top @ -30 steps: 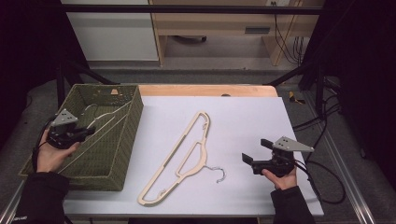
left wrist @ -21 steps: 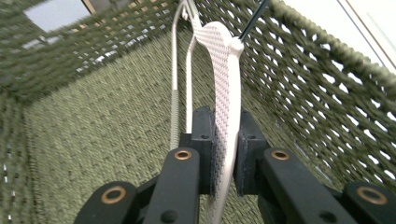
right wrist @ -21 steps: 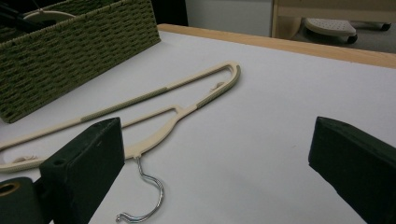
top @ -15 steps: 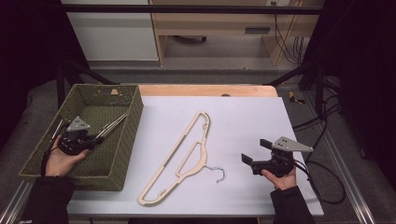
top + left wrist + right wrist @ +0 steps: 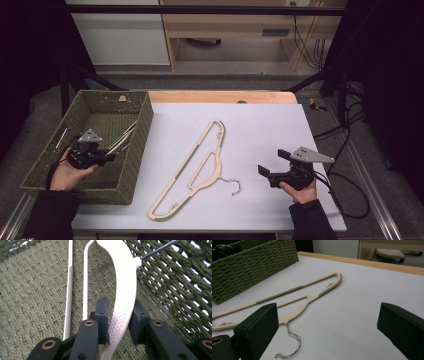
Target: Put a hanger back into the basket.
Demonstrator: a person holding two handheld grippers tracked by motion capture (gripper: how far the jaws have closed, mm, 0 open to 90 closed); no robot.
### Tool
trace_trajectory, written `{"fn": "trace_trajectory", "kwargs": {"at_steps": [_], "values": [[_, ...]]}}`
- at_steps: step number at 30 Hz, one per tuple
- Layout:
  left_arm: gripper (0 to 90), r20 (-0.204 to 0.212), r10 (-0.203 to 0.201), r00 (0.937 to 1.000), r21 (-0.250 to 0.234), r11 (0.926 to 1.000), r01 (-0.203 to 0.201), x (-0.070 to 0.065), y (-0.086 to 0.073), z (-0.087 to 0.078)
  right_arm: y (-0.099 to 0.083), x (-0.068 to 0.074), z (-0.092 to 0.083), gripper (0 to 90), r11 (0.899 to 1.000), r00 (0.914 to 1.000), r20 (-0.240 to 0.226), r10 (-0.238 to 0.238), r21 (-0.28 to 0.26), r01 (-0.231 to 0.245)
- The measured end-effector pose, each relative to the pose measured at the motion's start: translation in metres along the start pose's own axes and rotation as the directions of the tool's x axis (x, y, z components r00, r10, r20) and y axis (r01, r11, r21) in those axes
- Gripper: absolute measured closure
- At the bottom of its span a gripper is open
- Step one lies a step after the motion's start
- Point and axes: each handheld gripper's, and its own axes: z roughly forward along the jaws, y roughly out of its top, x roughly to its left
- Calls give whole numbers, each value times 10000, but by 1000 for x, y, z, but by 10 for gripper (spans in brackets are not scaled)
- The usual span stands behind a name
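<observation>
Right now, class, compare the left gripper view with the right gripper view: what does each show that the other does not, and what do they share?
Left gripper view: a white hanger lying between the jaws of the left gripper, which have just been opening, and a thin metal rod on the basket floor. Right gripper view: a beige hanger with a wire hook flat on the white table, ahead of the open right gripper. Both: the green woven basket, seen from inside in one and from outside in the other.
</observation>
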Motion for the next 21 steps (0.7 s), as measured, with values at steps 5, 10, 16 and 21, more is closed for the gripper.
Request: {"fn": "trace_trajectory", "kwargs": {"at_steps": [5, 10, 16, 21], "values": [[684, 12, 16, 10000, 22, 10000, -16, -1, 0, 0, 0, 0, 0, 42, 10000, 10000, -11, -29, 2, 29], [604, -95, 168, 9998, -293, 9994, -171, -2, 1, -4, 0, 1, 0, 42, 10000, 10000, -18, -1, -34, 1], [440, -522, -79, 9986, -1447, 9895, 3, -2, 6, -24, 2, 1, -1, 42, 9999, 9999, -106, -106, -78, 106], [302, -542, -596, 9968, -2518, 9668, 441, -4, 10, -43, 3, 3, -2, 42, 9998, 9996, -193, -184, -98, 182]]}}
